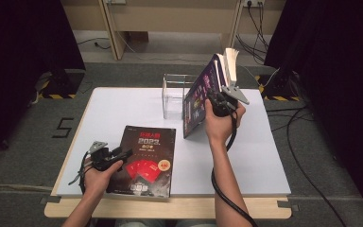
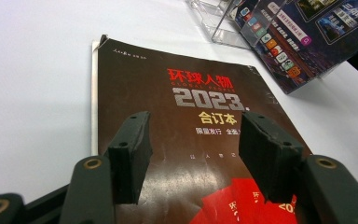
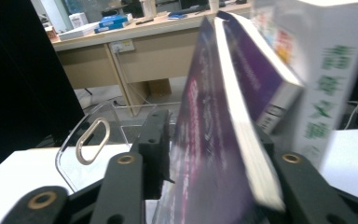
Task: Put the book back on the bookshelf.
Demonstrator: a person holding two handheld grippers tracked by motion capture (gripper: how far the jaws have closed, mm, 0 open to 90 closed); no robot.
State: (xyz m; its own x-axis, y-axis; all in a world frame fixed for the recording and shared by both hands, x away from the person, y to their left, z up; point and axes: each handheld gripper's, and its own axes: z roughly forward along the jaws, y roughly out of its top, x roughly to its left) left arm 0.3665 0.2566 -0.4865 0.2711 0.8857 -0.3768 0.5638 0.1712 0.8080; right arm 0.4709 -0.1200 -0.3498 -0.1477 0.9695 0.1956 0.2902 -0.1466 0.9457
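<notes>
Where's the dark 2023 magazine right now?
The dark 2023 magazine lies flat at the table's front left in the high view, under the left gripper.

The purple book [image 3: 223, 140] hides the right gripper's [image 3: 209, 154] far fingers; its lower cover is blurred.

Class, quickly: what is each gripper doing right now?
Left gripper: open, over the dark magazine, holding nothing.
Right gripper: around the purple book; grip cannot be told.

Lab-style recording room. White desk [image 1: 264, 156] on grey carpet, black curtains [image 1: 23, 42] both sides, yellow-black hazard tape [image 1: 56, 96] at stand feet, number marking [image 1: 62, 127] on floor, cables [image 1: 312, 142] trailing, wall sockets [image 1: 253, 3], wooden office benches [image 3: 135, 51] behind.
</notes>
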